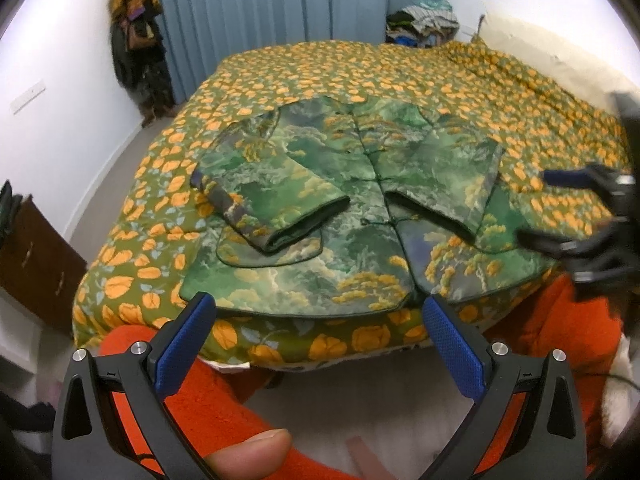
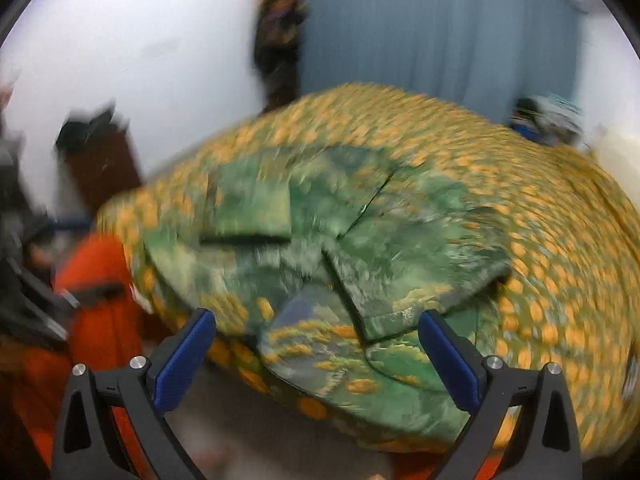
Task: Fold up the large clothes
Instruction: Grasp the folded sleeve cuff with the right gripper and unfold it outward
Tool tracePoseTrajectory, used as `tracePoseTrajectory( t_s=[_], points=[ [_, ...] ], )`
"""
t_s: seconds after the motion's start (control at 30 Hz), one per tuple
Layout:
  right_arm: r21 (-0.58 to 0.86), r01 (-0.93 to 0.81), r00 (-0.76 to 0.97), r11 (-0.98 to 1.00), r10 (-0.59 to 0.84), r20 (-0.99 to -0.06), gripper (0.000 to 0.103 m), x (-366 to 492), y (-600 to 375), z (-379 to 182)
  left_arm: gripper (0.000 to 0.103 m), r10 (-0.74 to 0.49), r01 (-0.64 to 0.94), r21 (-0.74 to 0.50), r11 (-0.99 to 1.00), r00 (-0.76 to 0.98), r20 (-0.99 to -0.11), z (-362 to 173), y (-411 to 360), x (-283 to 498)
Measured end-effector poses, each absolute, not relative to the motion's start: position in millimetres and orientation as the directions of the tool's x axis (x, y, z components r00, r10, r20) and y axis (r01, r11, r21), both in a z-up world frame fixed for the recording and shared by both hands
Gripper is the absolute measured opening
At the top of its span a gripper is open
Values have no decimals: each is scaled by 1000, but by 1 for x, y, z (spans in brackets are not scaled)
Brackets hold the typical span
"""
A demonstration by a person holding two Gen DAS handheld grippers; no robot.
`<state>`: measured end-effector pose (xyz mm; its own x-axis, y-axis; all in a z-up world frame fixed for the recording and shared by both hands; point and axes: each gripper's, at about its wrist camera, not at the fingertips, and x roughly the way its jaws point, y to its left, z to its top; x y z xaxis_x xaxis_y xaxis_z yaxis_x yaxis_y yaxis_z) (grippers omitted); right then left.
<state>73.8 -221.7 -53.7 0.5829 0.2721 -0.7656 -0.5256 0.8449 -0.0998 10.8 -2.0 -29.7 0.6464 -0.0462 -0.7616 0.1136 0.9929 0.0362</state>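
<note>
A green landscape-print fabric jacket (image 1: 340, 216) is lying flat on the orange-leaf patterned bedspread (image 1: 400, 76), both sleeves folded across its front. The left gripper (image 1: 318, 322) and right gripper (image 2: 316, 338) are hovering at its near hem, blue-padded jaws spread wide, grasping nothing.

My jacket (image 1: 340, 208) lies on the bed (image 1: 400, 68) near its front edge, both sleeves crossed over its front; clothes pile (image 1: 424, 24) behind the far edge.
</note>
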Motion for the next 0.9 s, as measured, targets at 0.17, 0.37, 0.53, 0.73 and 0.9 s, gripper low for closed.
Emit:
tracePoseTrajectory(
  t_s=[0.17,0.37,0.53,0.73,0.9],
  points=[
    [-230,-598,543,767,177,-821,103,139,-200,-116,103,-38,65,6,998,639,-768,-30,8,12],
    [-297,-493,573,818,48,-818,86,194,-206,-177,103,-24,42,2,999,621,-784,-35,20,10],
    [-90,-351,548,932,126,-827,12,193,-255,-151,103,-33,38,-12,999,600,-800,-45,25,13],
    [-20,-169,724,985,110,-681,12,154,-336,-53,103,-48,79,0,997,607,-794,-46,16,23],
    [-51,58,801,997,-77,-593,12,150,-425,-7,103,-74,101,-15,995,616,-785,-43,16,36]
  ],
)
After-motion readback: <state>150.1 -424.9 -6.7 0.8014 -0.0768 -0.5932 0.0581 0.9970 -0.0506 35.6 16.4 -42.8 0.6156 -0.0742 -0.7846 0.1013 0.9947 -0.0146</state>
